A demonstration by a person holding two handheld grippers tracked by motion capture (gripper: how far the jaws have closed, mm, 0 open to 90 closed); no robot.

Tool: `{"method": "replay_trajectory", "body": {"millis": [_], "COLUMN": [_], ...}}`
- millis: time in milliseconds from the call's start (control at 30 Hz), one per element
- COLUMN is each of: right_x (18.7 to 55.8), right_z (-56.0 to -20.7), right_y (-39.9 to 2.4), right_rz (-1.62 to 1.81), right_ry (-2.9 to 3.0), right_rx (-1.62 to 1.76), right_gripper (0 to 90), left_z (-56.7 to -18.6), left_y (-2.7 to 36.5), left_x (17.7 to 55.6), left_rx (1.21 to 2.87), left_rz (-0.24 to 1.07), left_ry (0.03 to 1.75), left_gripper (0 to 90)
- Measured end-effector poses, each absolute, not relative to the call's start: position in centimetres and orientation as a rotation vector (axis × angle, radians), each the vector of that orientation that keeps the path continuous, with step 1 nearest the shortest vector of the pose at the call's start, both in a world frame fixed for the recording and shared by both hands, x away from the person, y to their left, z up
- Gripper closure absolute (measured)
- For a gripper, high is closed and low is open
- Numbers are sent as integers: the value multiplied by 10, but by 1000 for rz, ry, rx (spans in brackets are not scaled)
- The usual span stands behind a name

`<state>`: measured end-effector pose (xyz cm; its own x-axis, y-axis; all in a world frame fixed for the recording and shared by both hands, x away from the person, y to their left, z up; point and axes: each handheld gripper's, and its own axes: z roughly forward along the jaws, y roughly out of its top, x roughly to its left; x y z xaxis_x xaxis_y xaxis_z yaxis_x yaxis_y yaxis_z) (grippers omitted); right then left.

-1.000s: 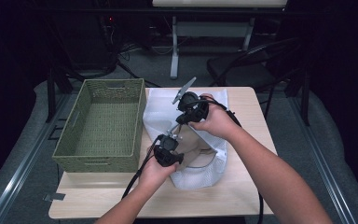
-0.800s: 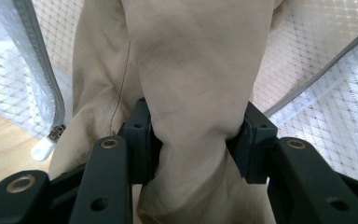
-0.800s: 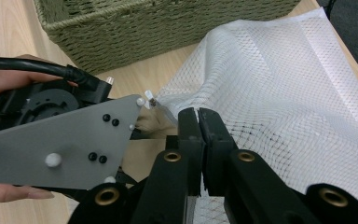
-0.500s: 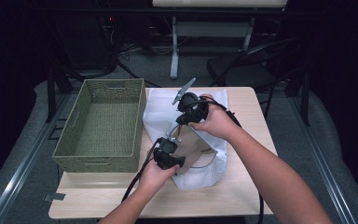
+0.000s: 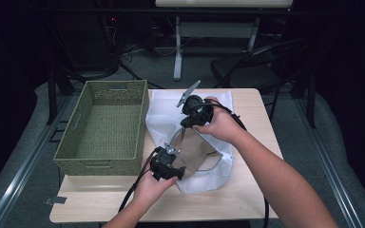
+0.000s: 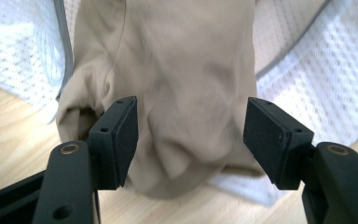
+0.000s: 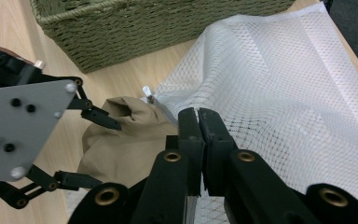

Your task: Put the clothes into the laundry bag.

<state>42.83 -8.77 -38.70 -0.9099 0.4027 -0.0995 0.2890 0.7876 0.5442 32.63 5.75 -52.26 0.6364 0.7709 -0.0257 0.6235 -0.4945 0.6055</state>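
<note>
A beige cloth (image 6: 177, 93) pokes out of a white mesh bag (image 7: 279, 84) lying on the wooden counter (image 5: 247, 199), beside a green woven basket (image 5: 104, 126). The left gripper (image 6: 191, 135) has just been opening its fingers, which flank the cloth without pressing. The right gripper (image 7: 199, 121) pinches the bag's mesh edge.

Overhead light falls brightly on the tabletop (image 5: 247, 190) while the room around it sinks into near black, and the close gripper views are evenly lit, soft with slight blur on the beige cloth (image 6: 177, 93).
</note>
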Motion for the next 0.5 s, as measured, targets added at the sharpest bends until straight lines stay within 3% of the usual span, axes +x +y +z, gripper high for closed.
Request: {"method": "replay_trajectory", "body": {"millis": [233, 500], "right_x": [428, 427], "right_z": [-388, -388], "right_y": [-87, -85], "right_rz": [793, 795], "right_ry": [2768, 2770], "right_rx": [541, 535], "right_gripper": [887, 887], "left_z": [-531, -540], "left_y": [62, 59], "left_x": [319, 322], "left_rx": [2275, 2271], "left_rz": [331, 290], "left_ry": [1077, 1091], "left_gripper": [353, 469]}}
